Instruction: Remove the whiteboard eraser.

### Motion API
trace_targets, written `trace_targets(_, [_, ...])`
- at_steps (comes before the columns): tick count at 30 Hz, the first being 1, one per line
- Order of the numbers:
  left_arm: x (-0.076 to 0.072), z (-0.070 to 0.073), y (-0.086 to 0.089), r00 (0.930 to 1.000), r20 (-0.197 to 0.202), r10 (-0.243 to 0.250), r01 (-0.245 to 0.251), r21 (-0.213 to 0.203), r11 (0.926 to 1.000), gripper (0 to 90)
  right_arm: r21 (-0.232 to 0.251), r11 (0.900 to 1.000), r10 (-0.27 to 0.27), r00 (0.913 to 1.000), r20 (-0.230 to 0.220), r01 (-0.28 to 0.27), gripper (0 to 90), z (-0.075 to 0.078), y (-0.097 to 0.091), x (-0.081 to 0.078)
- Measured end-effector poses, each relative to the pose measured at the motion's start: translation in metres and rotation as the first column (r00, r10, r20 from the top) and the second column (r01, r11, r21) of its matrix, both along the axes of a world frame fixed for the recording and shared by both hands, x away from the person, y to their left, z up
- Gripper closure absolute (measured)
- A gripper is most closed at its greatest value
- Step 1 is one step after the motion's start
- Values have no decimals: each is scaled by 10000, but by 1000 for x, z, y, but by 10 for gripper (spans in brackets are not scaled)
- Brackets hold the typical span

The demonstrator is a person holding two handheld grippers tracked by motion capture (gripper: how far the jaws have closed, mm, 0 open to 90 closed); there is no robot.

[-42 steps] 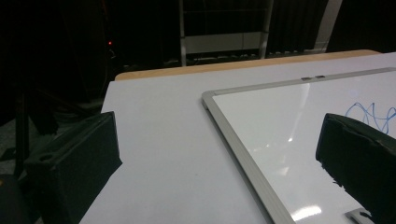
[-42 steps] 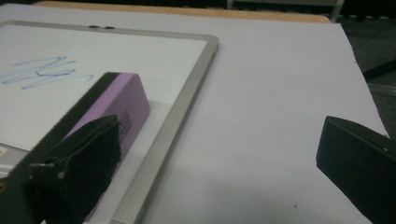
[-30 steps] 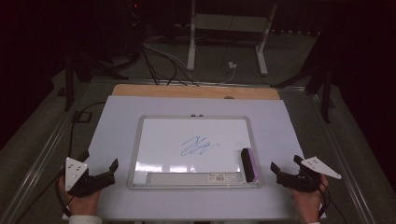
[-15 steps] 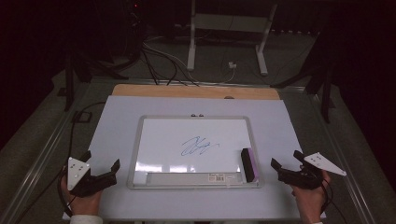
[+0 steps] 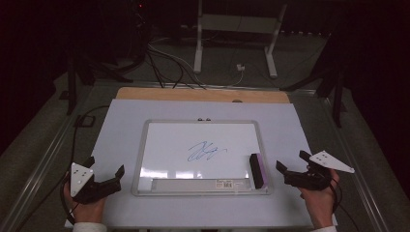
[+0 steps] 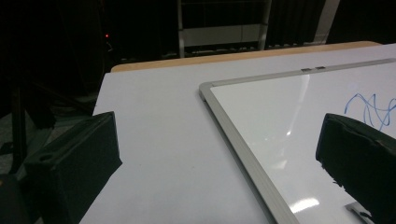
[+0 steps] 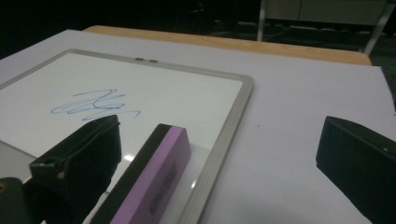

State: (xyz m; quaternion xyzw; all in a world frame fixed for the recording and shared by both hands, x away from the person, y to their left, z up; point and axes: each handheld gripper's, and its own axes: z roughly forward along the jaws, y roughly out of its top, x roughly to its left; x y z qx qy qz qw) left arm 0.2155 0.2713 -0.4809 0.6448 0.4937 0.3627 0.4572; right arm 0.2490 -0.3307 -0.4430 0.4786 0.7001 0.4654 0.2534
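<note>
Lying on the right end of the silver-framed white dry-erase board (image 5: 203, 154), the purple-and-black block eraser (image 5: 257, 170) sits lengthwise along the frame's right side, near the table's (image 5: 121, 121) near right corner. A blue marker scribble (image 5: 205, 152) lies mid-board, apart from the eraser. The right gripper (image 5: 292, 166) rests just right of the board, jaws spread wide and empty, nothing between it and the eraser. The left gripper (image 5: 104, 169) rests near the table's near left corner, jaws likewise apart and empty. The right gripper view shows printing on the eraser's (image 7: 149, 182) purple side, too blurred to read; the left gripper view shows the board's (image 6: 261, 112) far left corner and part of the scribble (image 6: 369, 105).
</note>
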Motion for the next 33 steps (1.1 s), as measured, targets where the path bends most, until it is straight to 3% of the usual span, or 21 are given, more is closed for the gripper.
trace_targets(11, [1,-1,0,10000,-30,9,-9,-19,10000,5,-163,9989,429,9966,-702,-441,6,-3,12,11])
trace_targets(21, [1,-1,0,10000,-36,0,0,-25,10000,5,-151,9975,665,9862,-1515,-696,7,-9,20,19])
trace_targets(24, [1,-1,0,10000,-41,-7,7,-23,10000,5,-187,9967,746,9811,-1787,-792,7,-11,22,20])
trace_targets(30, [1,-1,0,10000,-38,0,-1,-36,10000,5,-63,9949,962,9641,-2475,-1009,96,-18,25,24])
trace_targets(32, [1,-1,0,10000,-38,5,-5,-31,10000,5,16,9936,1096,9567,-2696,-1134,167,-22,27,25])
trace_targets(33, [1,-1,0,10000,-39,4,-4,-35,10000,5,16,9936,1096,9567,-2696,-1134,167,-22,27,25])
